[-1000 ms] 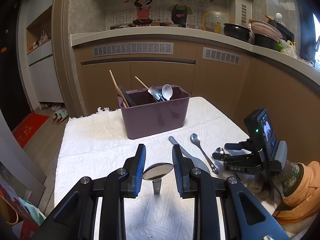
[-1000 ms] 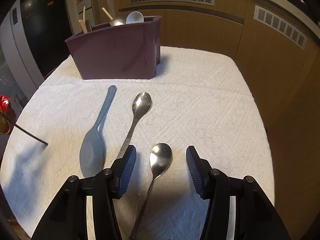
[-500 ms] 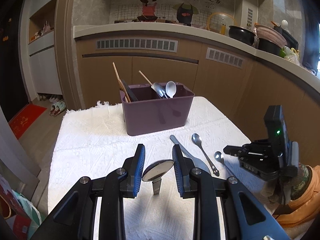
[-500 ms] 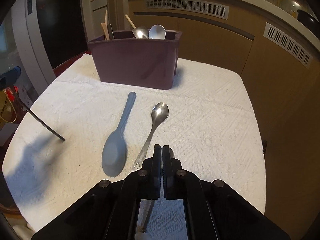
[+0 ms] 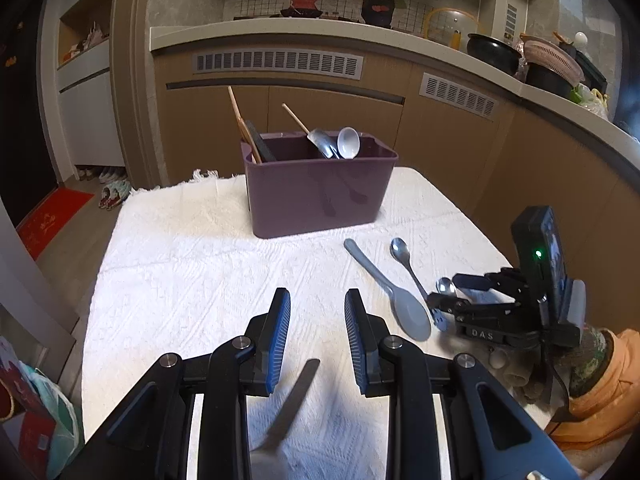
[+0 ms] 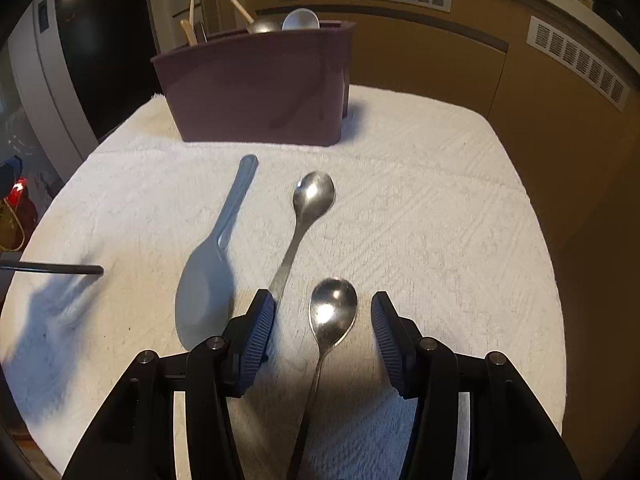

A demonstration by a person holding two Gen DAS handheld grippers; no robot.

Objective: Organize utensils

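Bin [image 5: 316, 200] blocks rear — cloth [image 5: 192, 272] left free

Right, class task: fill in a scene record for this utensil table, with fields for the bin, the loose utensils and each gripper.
Bin: purple, at the far side of the white cloth, utensils standing inside
Loose on cloth: grey spoon, far steel spoon, near steel spoon
Right gripper: jaws opening, near steel spoon between them, untouched
Left gripper: jaws apart, blurred dark handle beneath; grip unclear
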